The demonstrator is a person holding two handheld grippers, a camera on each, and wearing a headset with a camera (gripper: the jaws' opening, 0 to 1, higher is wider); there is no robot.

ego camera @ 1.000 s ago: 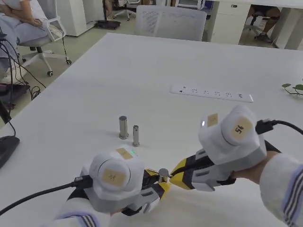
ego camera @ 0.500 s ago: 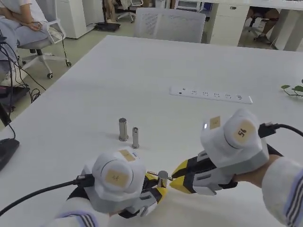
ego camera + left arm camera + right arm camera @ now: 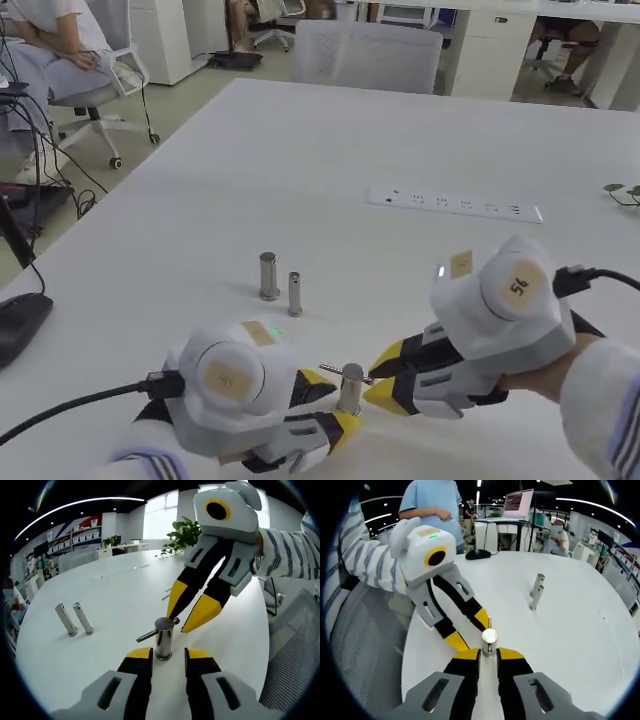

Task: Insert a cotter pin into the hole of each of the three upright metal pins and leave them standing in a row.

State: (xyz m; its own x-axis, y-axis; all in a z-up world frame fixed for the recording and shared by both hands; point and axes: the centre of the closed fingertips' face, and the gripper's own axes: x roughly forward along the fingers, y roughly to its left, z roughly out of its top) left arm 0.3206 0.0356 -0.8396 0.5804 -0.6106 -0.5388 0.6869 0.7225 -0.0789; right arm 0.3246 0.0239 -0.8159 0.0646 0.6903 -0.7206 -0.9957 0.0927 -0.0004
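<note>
Standing upright on the white desk (image 3: 400,130), a metal pin (image 3: 163,640) sits between the 2 grippers. A cotter pin (image 3: 146,636) passes crosswise through the hole just under its head.

The left gripper (image 3: 167,656) has its jaws parted wider than the pin. In the left gripper view its yellow tips flank the pin's base with room to spare, so it has nothing clamped. In the right gripper view those same jaws show splayed, with the pin just beside their tips.

The right gripper (image 3: 489,656) meets the pin from the opposite side, level with the head. Its jaws are only a little apart (a narrow slot, roughly as wide as the pin's head). In the left gripper view 1 of its yellow tips lies right against the head. Whether those tips pinch the near end of the cotter pin I cannot tell, since the head hides it. The cotter pin's free end juts out on the left gripper's side.

Farther back on the desk, well apart from both grippers, a taller pin (image 3: 268,275) and a shorter pin (image 3: 294,293) stand upright just beside each other, not touching. A white power strip (image 3: 455,205) lies flat beyond them, toward the right.
</note>
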